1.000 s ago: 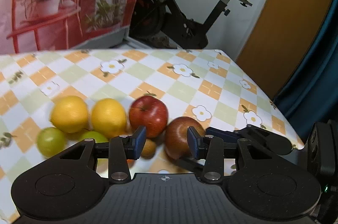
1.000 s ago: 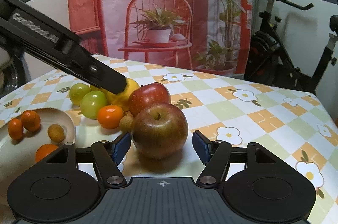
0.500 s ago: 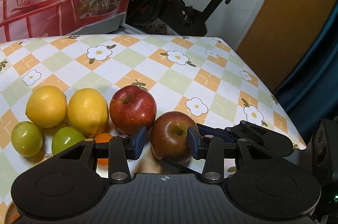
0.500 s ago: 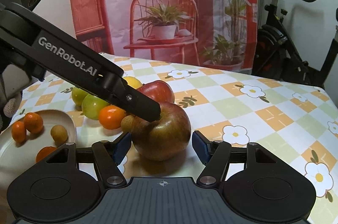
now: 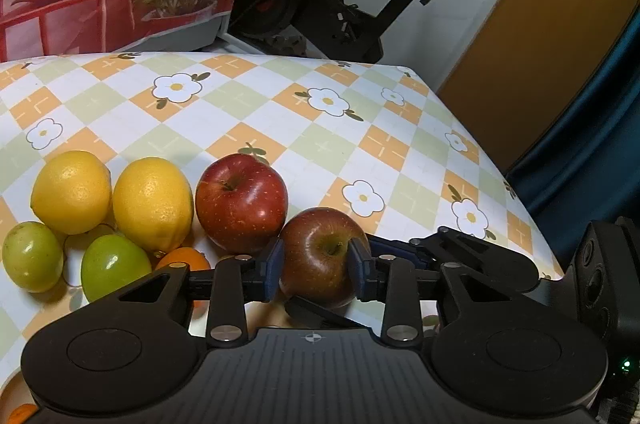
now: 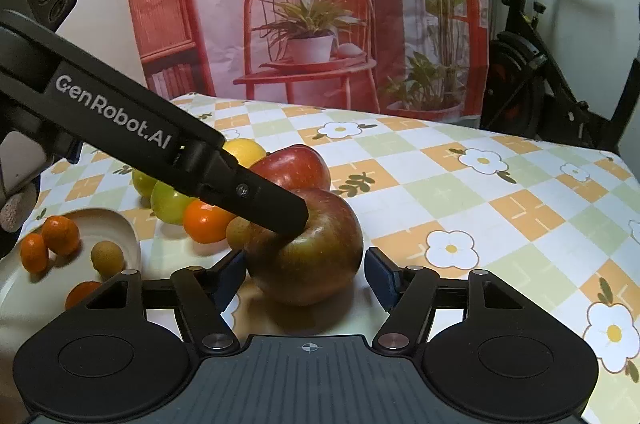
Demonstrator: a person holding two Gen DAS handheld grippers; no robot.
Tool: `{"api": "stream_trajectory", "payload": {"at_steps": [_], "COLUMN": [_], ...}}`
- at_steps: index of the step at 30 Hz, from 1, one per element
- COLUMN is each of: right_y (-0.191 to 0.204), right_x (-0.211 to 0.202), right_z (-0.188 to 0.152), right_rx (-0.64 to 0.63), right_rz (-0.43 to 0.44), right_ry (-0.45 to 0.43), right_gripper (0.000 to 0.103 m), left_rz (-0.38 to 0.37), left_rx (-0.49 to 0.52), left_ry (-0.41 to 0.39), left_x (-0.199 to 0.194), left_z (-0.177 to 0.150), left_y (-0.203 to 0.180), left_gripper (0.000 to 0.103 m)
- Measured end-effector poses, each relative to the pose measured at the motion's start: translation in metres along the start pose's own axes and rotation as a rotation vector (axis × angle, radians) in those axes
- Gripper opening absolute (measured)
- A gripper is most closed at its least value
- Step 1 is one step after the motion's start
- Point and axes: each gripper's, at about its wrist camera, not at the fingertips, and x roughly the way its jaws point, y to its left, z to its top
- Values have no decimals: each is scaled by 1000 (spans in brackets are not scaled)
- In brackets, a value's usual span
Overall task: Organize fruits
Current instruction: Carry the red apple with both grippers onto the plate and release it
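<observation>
A dark red-brown apple (image 5: 316, 236) stands on the checked tablecloth. My left gripper (image 5: 316, 266) comes down on it from above, its jaws closing, with both blue pads against the apple's sides. In the right wrist view the same apple (image 6: 312, 264) sits between the fingers of my right gripper (image 6: 304, 276), which is open with a small gap on each side. The left gripper's black finger (image 6: 260, 200) rests on the apple's top left. A brighter red apple (image 5: 240, 204) touches it from behind.
Two lemons (image 5: 154, 202), two green fruits (image 5: 114, 272) and a mandarin (image 6: 206, 222) lie in a cluster left of the apples. A white plate (image 6: 124, 228) at the left holds small oranges and a brown fruit. The table edge (image 5: 520, 208) is close on the right.
My left gripper has come forward and down over the dark apple, and its jaws have narrowed onto it. The right gripper has stayed around the apple.
</observation>
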Motion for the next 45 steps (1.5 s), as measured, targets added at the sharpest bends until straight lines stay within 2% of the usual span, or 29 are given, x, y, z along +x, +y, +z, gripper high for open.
{"api": "stream_trajectory", "payload": {"at_steps": [15,25,34,38,45], "right_y": [12,55,98,116,151], "right_x": [-16,-36,-46,-43,-30], "right_z": [-4,0,19,19,12], "right_rx": [2,-43,-77,-99,-146], "right_rz": [32,94,185,236,336], "right_ry": [-30,-28,-32,2,115], "right_gripper": [59,59,59,59,59], "left_rz": [-23,-54,-37,-21,13], "left_rx": [13,22,-16,-56,-139], "left_ry": [48,79,31,30,74], "left_x": [-17,-62,-112,-126,-140], "left_z": [-1,-18,-33,-50,-83], "left_y": [1,19,37,48,70], "left_gripper": [36,36,36,36,36]}}
